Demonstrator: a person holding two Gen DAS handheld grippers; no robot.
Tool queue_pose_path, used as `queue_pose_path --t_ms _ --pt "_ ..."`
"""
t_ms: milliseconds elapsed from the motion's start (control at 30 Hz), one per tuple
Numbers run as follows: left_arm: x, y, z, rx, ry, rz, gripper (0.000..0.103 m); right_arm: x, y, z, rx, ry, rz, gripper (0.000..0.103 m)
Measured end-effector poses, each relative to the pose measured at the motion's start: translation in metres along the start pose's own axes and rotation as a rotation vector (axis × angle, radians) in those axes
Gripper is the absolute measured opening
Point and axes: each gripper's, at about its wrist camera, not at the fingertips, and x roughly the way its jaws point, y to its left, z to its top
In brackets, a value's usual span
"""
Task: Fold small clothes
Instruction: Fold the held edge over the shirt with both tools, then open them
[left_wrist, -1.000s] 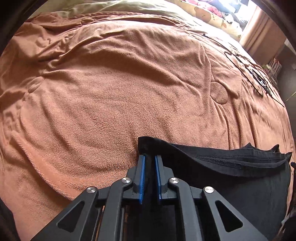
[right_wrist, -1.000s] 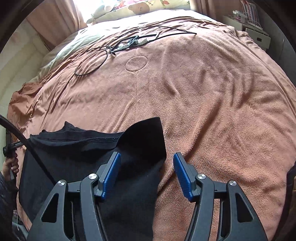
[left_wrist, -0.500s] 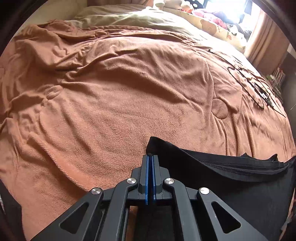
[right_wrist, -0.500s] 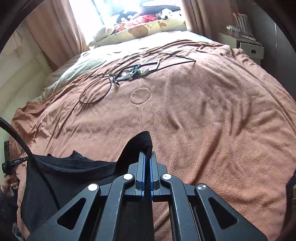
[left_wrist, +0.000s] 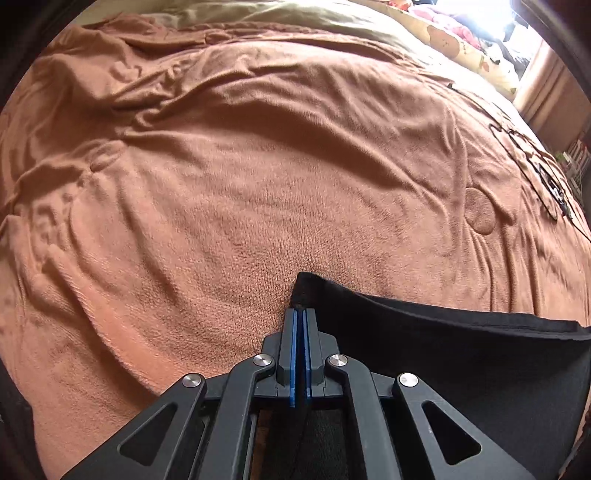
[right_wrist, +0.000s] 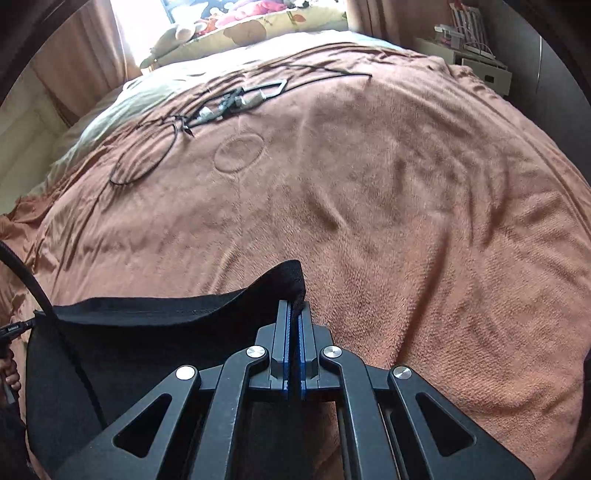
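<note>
A small black garment (left_wrist: 443, 354) hangs stretched between my two grippers above a brown fleece blanket (left_wrist: 258, 177). My left gripper (left_wrist: 300, 314) is shut on the garment's left top corner, which sticks up just past the blue pads. In the right wrist view the garment (right_wrist: 147, 343) spreads to the left, and my right gripper (right_wrist: 293, 306) is shut on its right top corner. The garment's top hem runs taut between the two corners. Its lower part is hidden behind the gripper bodies.
Black cables and small white connectors (right_wrist: 221, 107) lie on the blanket (right_wrist: 406, 206) far ahead. Patterned pillows (right_wrist: 236, 33) lie at the head of the bed. A white bedside cabinet (right_wrist: 469, 62) stands at the far right. A black cable (right_wrist: 44, 295) crosses the left edge.
Both grippers closed on the garment's top corners; the right was wide open a second ago. The garment has been lifted and pulled taut between them.
</note>
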Motion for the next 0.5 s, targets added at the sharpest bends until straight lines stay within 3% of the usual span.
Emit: queue_pose_path --t_ms 233,367,433,500 --pt "-0.003 -0.007 0.003 0.045 0.017 0.047 0.004 -0.001 0.005 0.014 0.006 0.024 -0.021 0.000" --pt "-0.011 -0.008 0.000 0.045 0.013 0.036 0.004 -0.019 0.028 0.012 -0.091 0.007 -0.024 0.003" --pt "-0.013 -0.012 -0.002 0.068 0.024 0.042 0.006 -0.026 0.037 0.009 -0.128 0.011 -0.006 0.017" --pt "-0.016 -0.013 -0.005 0.082 0.029 0.037 0.011 -0.032 0.050 0.005 -0.184 0.010 -0.001 0.071"
